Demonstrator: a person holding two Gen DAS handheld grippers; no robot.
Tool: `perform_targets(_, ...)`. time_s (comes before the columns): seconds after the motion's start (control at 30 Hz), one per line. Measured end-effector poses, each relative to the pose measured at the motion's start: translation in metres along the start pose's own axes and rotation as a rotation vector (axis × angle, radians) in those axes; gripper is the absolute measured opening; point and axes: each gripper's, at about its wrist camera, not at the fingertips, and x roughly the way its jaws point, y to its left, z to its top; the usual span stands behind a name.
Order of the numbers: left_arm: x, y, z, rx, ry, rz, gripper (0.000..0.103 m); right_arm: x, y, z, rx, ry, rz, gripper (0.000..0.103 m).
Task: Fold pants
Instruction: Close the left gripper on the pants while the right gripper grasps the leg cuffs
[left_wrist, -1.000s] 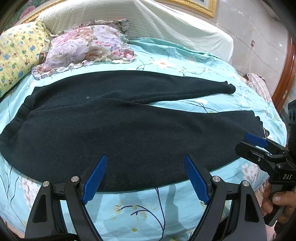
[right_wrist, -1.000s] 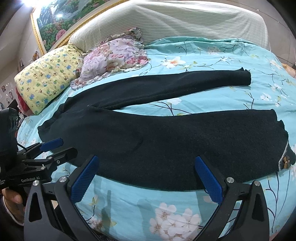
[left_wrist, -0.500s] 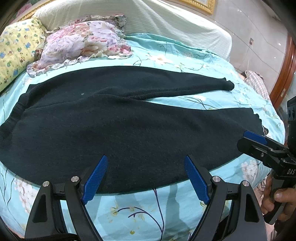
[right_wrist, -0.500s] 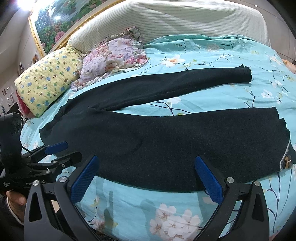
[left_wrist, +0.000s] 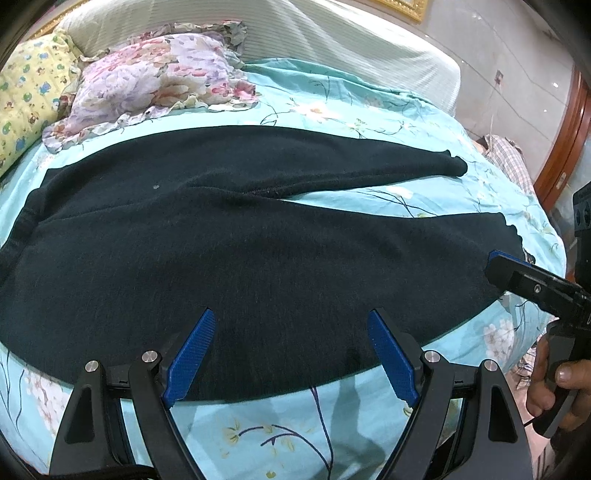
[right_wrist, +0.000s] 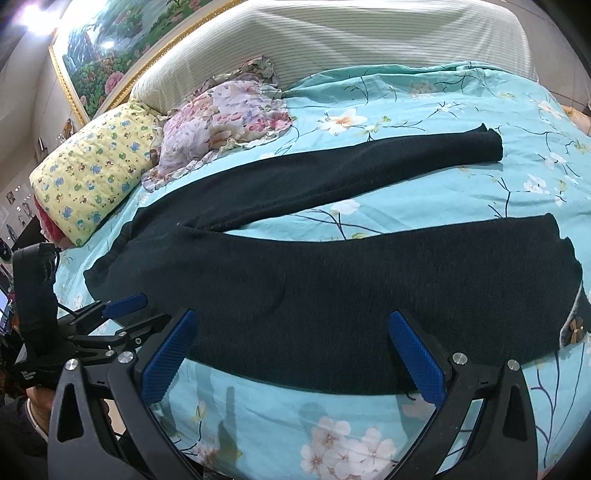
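Dark pants (left_wrist: 229, 258) lie flat on the turquoise floral bed (left_wrist: 332, 413), waistband at the left, two legs spread to the right. In the right wrist view the pants (right_wrist: 332, 288) show the same way, with a small bow at the near leg's hem (right_wrist: 574, 326). My left gripper (left_wrist: 291, 350) is open and empty, hovering over the near edge of the pants by the thigh. My right gripper (right_wrist: 291, 354) is open and empty over the near leg's edge. The right gripper also shows in the left wrist view (left_wrist: 532, 280), near the hem; the left gripper shows in the right wrist view (right_wrist: 122, 317), near the waistband.
A floral pillow (left_wrist: 155, 81) and a yellow pillow (left_wrist: 22, 99) lie at the head of the bed by the striped headboard (left_wrist: 332, 37). A framed painting (right_wrist: 122, 40) hangs above. A wooden door frame (left_wrist: 565, 136) stands at the right.
Both grippers have moved forward and lower toward the near edge of the pants. Both stay open. The pants have not moved.
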Motion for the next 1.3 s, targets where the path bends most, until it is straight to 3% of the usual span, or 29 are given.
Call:
perform_targets(0.23, 0.005, 0.0, 0.025, 0.047, 0.002, -0.024, 0.085, 0.0, -0.012, 0.02, 0.019, -0.004, 0.006, 0.103)
perform_targets(0.53, 0.031, 0.003, 0.092, 0.118, 0.02, -0.081, 0.085, -0.002, -0.056, 0.071, 0.064, -0.005, -0.018, 0.103)
perform_targets(0.83, 0.086, 0.004, 0.173, 0.21, 0.09, -0.167, 0.085, 0.008, -0.11, 0.14, 0.076, 0.02, -0.065, 0.103)
perform_targets(1.13, 0.162, -0.007, 0.227, 0.345, 0.194, -0.209, 0.085, 0.047, -0.175, 0.191, 0.133, 0.081, -0.1, 0.102)
perform_targets(1.3, 0.196, -0.014, 0.245, 0.401, 0.253, -0.257, 0.085, 0.07, -0.203, 0.206, 0.15, 0.136, -0.108, 0.088)
